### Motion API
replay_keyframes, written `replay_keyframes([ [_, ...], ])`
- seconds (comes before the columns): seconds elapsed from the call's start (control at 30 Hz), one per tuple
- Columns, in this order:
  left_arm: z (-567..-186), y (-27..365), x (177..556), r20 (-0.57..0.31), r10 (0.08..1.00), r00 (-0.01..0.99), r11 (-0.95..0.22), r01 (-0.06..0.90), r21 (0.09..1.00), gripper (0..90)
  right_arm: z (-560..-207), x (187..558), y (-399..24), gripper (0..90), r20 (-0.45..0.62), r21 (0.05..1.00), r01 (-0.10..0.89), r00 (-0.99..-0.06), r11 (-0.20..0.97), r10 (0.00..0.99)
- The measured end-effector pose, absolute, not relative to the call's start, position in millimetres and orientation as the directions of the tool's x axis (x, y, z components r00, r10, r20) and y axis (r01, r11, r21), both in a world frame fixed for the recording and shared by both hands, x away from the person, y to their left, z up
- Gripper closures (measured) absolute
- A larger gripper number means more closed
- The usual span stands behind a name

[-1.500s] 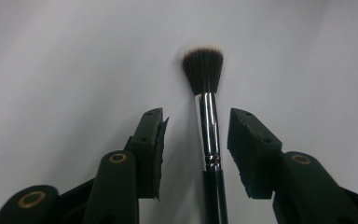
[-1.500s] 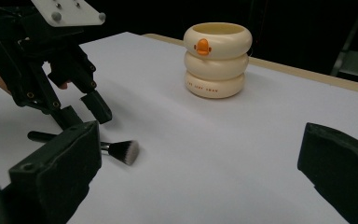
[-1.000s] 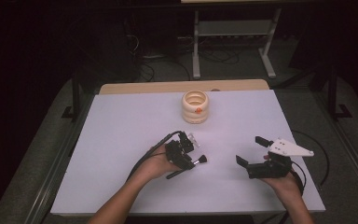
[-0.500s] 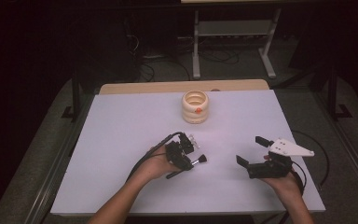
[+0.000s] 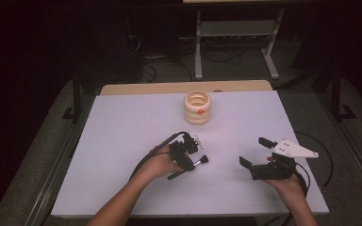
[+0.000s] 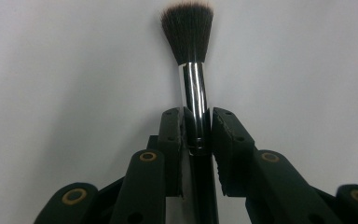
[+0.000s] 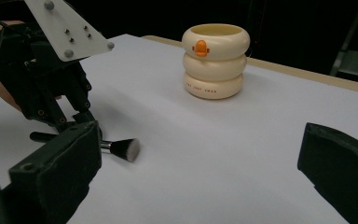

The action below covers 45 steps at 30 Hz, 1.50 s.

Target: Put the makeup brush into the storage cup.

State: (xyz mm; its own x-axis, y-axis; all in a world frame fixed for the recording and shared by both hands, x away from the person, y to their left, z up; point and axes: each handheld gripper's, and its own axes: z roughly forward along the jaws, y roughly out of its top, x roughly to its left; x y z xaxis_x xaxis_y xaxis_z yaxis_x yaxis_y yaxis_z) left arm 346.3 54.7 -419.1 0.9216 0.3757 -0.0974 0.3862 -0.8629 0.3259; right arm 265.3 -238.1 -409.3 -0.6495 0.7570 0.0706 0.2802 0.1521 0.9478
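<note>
Left claw low over the tabletop, a little left of the middle and nearer the front edge. Its jaws have just been closing and now clamp the brush on its shiny metal collar; pads press both sides. The brush lies flat on the tabletop, bristles toward the right edge, dark handle running back under the claw. Right claw sits near the front right corner, jaws wide apart, nothing between them, well apart from the brush. A cream ringed cup with an orange mark stands upright near the back edge, about centre, well apart from both claws.
</note>
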Motion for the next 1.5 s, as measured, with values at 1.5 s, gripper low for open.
replay_keyframes([
  [1.5,-381.4,106.0,349.5,-0.153,0.427,0.891,-0.667,0.425,0.612,77.9,-409.5,264.4,-239.5,0.0,0.079,0.948,0.286,-0.643,0.142,0.762],
])
